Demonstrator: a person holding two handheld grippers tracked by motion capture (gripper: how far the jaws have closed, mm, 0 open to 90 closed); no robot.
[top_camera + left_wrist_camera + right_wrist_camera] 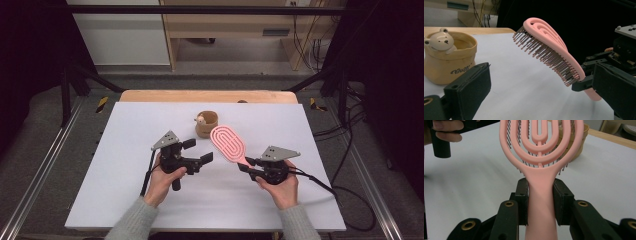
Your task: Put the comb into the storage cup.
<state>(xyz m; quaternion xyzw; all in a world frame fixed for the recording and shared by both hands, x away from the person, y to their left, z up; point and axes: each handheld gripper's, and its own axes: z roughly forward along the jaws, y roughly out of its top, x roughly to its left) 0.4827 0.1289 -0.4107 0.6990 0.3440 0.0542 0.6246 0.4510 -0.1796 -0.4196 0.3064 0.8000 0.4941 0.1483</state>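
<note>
Right gripper view shows me my right gripper (540, 202) squeezing the pink brush (540, 157) by its handle, lifted over the white tabletop (150, 200) near the bear cup (206, 124), while my left gripper (197, 152) hangs released.

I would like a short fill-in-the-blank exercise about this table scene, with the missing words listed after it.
1. The right tool grips the pink hairbrush by its ____.
2. The brush bristles point ____ toward the white table.
3. The tan cup has a small ____ figure on its rim.
4. The left tool holds ____.

Missing words: handle; down; bear; nothing
</note>
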